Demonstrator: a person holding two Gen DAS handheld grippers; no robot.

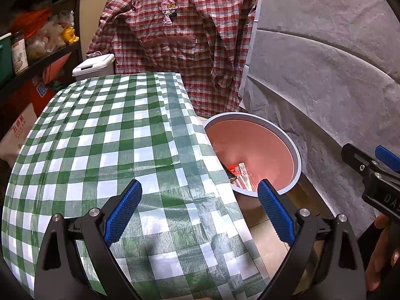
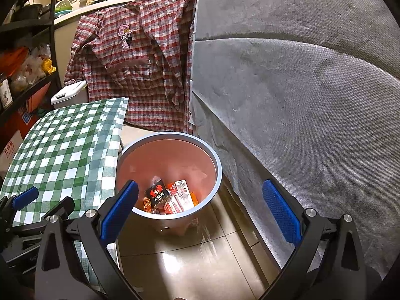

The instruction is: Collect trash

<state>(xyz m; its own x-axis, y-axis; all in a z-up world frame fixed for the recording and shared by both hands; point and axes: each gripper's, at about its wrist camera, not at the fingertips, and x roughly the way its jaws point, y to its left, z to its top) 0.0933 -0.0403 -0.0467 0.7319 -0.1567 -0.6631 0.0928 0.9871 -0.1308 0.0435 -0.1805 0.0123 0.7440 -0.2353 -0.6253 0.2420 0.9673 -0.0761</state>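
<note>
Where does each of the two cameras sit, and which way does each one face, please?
Left wrist: on the left gripper, above the checked tablecloth; right gripper and a hand show.
Right wrist: on the right gripper, facing down into the bin of wrappers; left gripper shows.
Shared: bin, tablecloth, plaid shirt.

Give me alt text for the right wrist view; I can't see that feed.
The right tool hangs open and empty above a round bin on the tiled floor, with snack wrappers lying at its bottom. A green checked tablecloth is on the left, grey fabric on the right, and a plaid shirt hangs behind.
</note>
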